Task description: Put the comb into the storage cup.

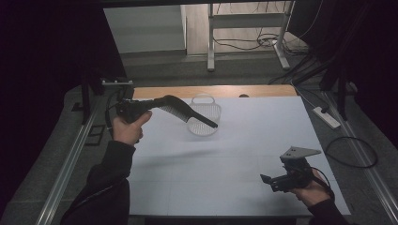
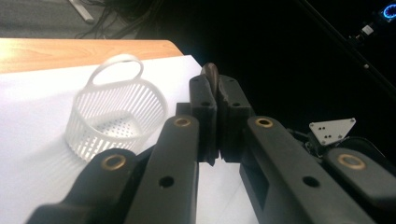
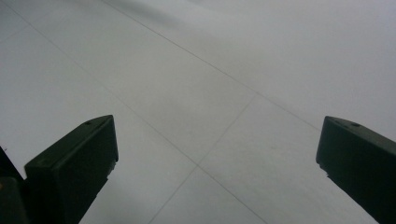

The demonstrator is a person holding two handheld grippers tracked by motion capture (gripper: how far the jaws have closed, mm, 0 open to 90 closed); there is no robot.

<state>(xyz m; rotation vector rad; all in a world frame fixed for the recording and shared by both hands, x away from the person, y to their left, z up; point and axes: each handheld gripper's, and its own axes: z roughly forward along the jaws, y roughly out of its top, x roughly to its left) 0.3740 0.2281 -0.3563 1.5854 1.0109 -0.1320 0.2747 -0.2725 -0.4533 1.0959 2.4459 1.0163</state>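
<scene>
A black comb (image 1: 187,111) is held in the air, its far end over a white slotted basket (image 1: 199,130) at the far middle of the white table (image 1: 225,183). My left gripper (image 1: 151,105) is shut on the comb's near end. In the left gripper view the jaws of that gripper (image 2: 217,100) are pressed together on the comb's thin edge (image 2: 211,73), with the basket (image 2: 116,116) standing to their left. At the table's near right corner my right gripper (image 1: 268,180) is low and open. Its jaws (image 3: 217,140) stand wide apart over bare table.
A strip of bare wood (image 1: 211,90) runs along the table's far edge. A power strip (image 1: 327,117) and a looped cable (image 1: 352,152) lie off the right side. Metal rails (image 1: 70,159) flank the table, and a white frame's legs (image 1: 211,47) stand beyond it.
</scene>
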